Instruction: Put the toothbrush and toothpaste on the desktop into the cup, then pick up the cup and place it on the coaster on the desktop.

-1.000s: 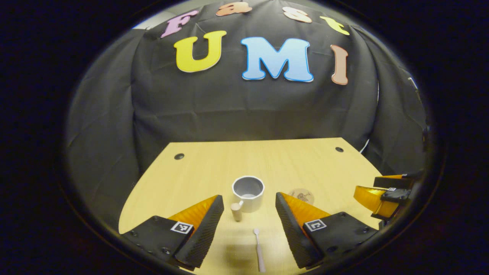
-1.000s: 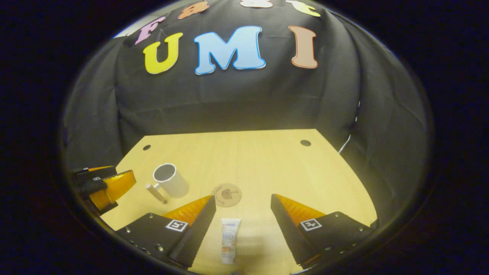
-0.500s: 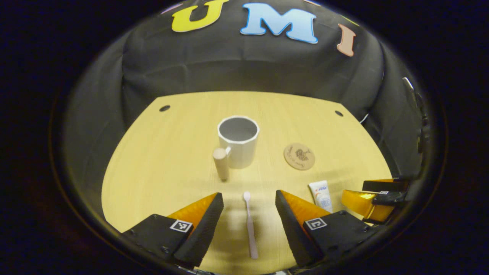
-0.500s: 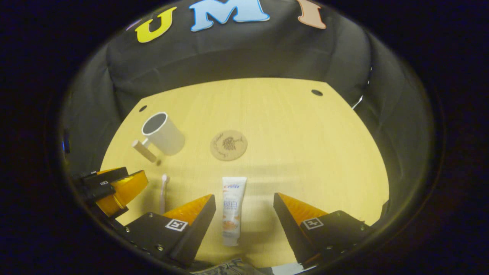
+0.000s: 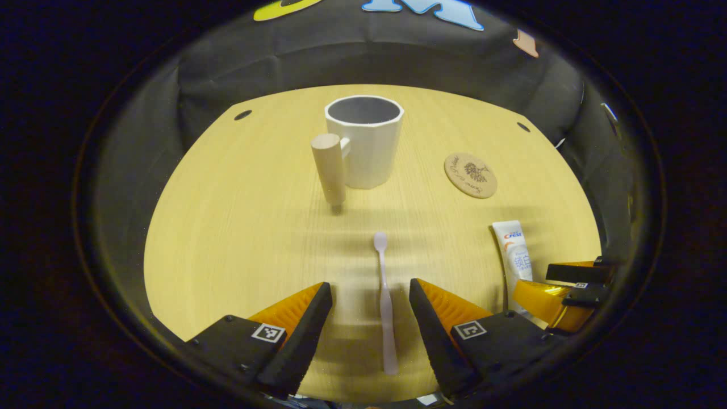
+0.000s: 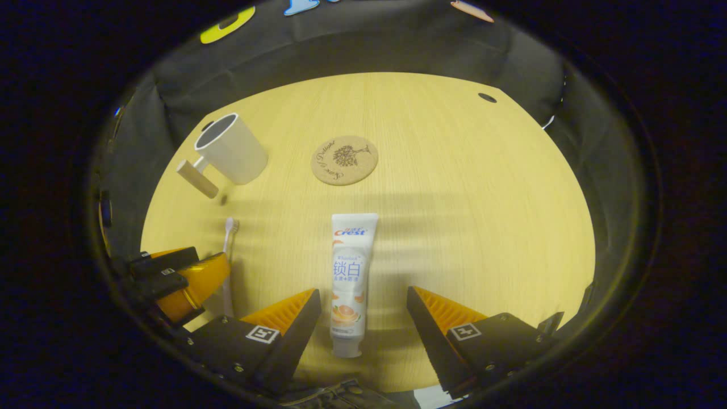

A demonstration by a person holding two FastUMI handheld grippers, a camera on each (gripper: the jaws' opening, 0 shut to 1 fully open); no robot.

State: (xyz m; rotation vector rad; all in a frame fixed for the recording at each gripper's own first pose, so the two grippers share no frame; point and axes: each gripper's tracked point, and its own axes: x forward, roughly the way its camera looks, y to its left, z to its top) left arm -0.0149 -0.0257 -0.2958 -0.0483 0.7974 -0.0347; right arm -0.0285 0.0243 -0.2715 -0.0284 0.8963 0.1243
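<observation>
L tongs (image 5: 370, 309): fingers wide apart, nothing gripped. Toothbrush (image 5: 384, 301) lies flat on the wooden surface (image 5: 227, 227) in the gap betw. them, touching neither finger; bristle head twd the cup, handle end nearest the camera.

R tongs (image 6: 362, 315): also wide apart, holding nothing. Toothpaste (image 6: 351, 281) tube lies flat betw. the fingers, cap end nearest the camera, crimped end twd the coaster; no contact w/ either finger visible.

Cup (image 5: 365, 139): white, faceted wall, upright on the surface, beyond the toothbrush head in L gripper view. Interior looks empty. Side handle is a pale wooden peg, facing the camera, left of cup body.

Coaster (image 5: 470, 175): round, cork-coloured, dark print on top, flat on the surface, right of the cup & apart from it. Nothing on it.

L gripper view: toothpaste (image 5: 514, 255) at right, below the coaster; R tongs (image 5: 559, 292) at far right edge, over the tube's near end.

R gripper view: cup (image 6: 230, 149) upper left, coaster (image 6: 344, 159) just right of it, above the tube's crimped end. Toothbrush (image 6: 228, 261) left of the tube, roughly parallel; L tongs (image 6: 176, 281) at left edge, beside the brush handle.

Surface has small dark round holes near its far corners; black cloth wall behind
</observation>
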